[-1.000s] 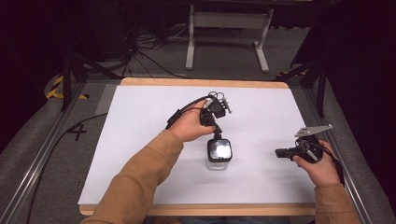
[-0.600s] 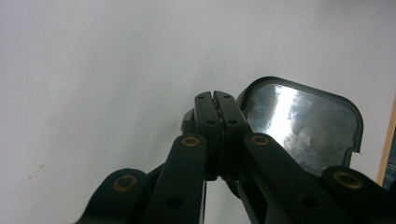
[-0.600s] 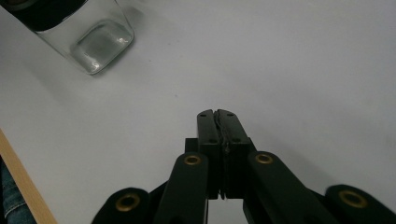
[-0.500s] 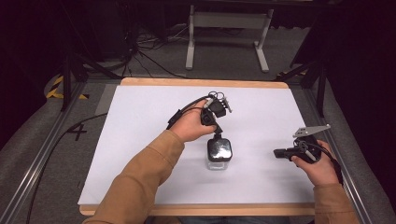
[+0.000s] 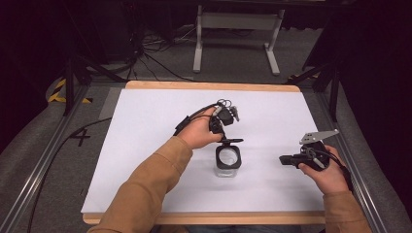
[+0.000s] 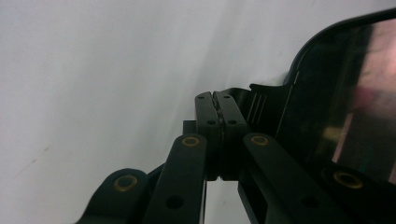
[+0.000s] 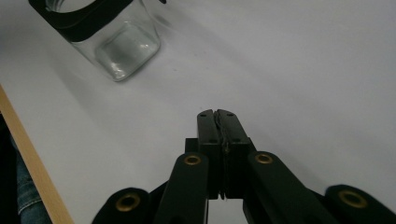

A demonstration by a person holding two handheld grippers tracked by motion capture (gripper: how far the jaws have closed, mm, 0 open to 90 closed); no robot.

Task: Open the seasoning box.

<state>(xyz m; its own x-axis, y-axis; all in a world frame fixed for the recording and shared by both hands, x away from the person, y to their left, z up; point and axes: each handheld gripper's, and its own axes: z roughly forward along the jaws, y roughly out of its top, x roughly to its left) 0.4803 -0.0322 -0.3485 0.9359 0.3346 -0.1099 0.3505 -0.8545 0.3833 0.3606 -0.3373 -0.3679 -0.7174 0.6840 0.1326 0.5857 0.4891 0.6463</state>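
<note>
Glass jar (image 5: 228, 162) with a black rim stands open just below the left gripper (image 5: 224, 127), whose jaws, pressed together, pinch its flipped-up lid tab (image 6: 261, 100); the right gripper (image 5: 286, 160), jaws together and empty, waits well apart.

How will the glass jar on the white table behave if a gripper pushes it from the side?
The jar looks like clear, square-sided glass, so it is probably rigid, breakable, and slick against the jaws. Its flat base should not roll; a low push would likely slide it on the smooth table. Its lid stands open, so a high push might tip it.
</note>
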